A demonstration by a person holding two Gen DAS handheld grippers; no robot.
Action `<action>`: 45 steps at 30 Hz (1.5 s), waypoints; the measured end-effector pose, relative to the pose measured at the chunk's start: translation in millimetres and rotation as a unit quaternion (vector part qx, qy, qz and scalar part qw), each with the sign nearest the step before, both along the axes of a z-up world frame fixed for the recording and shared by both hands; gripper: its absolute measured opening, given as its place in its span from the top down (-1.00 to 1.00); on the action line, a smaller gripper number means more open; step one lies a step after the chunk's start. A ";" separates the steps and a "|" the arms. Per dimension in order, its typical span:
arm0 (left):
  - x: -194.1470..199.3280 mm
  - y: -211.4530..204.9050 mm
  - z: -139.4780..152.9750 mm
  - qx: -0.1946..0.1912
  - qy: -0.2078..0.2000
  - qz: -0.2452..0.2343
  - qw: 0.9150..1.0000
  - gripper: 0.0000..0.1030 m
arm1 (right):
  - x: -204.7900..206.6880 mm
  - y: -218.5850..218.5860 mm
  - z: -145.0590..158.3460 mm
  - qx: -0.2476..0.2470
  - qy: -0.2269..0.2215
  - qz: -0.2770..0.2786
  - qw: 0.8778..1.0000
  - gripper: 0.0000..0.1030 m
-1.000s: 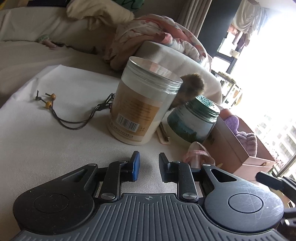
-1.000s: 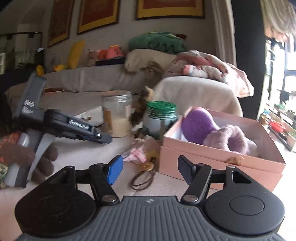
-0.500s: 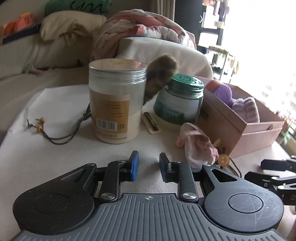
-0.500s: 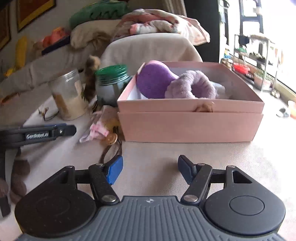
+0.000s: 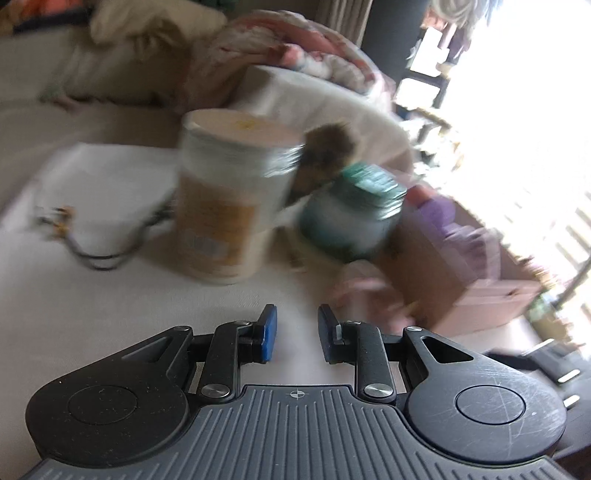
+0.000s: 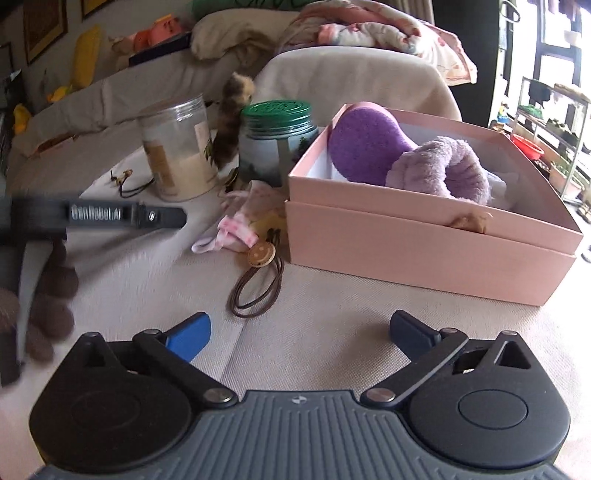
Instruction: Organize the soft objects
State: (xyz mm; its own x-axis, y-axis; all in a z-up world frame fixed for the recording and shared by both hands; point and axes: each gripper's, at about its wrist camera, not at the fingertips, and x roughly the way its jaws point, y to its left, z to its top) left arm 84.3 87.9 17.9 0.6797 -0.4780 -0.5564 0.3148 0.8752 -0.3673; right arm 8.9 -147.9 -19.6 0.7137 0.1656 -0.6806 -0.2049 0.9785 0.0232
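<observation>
Beige cloth-covered desk (image 6: pixel 332 325) in front. Behind it a sofa (image 6: pixel 122 88) under a light cover, piled with a cream pillow (image 6: pixel 229 35) and a pink floral quilt (image 6: pixel 388 33). Framed pictures (image 6: pixel 44 26) hung on the wall at upper left. Tall window (image 5: pixel 517 110) at right was blown out by daylight; a dark curtain (image 6: pixel 465 48) beside it, and a metal rack (image 6: pixel 550 122) of small items.

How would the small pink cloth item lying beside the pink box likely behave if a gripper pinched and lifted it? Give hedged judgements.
The pink cloth item lies crumpled with soft folds, so it would probably droop limply from the pinch. It looks thin, so likely very light. A brown cord with a smiley tag lies against it and might drag along; whether they are attached is unclear.
</observation>
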 end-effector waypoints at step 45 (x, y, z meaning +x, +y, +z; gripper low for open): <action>-13.6 30.4 3.1 0.032 0.017 -0.019 0.999 0.57 | 1.7 19.1 7.1 -0.003 -0.018 0.011 1.000 -0.20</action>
